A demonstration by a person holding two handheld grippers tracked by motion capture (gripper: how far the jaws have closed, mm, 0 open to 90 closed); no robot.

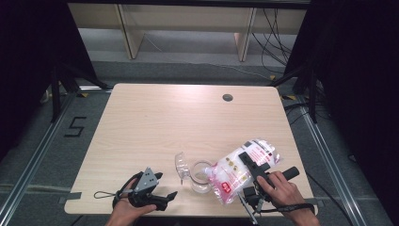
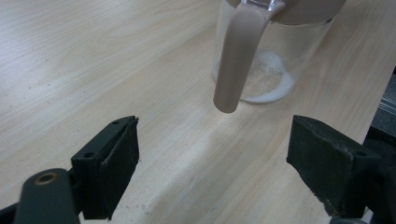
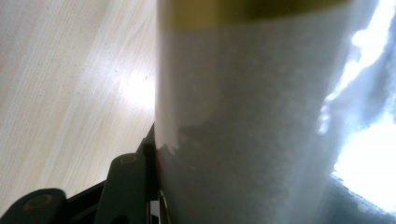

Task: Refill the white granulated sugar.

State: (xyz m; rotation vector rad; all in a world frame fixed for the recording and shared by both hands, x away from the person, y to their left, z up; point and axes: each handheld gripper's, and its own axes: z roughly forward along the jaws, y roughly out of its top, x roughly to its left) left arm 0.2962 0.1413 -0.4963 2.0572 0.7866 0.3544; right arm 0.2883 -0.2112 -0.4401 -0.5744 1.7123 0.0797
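Observation:
A clear plastic jug (image 1: 201,178) with a flip lid (image 1: 181,165) tipped open stands near the table's front edge. In the left gripper view the jug (image 2: 280,51) has a pale handle (image 2: 236,60) and a little white powder (image 2: 273,84) on its bottom. My right gripper (image 1: 245,159) is shut on a clear bag of white granules (image 1: 240,172), which is tilted with its lower end over the jug's mouth. The bag (image 3: 252,121) presses against one black finger (image 3: 126,186). My left gripper (image 1: 167,186) stands open on the table to the left of the jug, with nothing between its jaws (image 2: 212,163).
The wooden table (image 1: 188,117) has a cable hole (image 1: 227,97) at its back right. Beyond the far edge are wooden furniture legs (image 1: 129,33) and loose cables (image 1: 277,28) on the floor. Black curtains stand on both sides.

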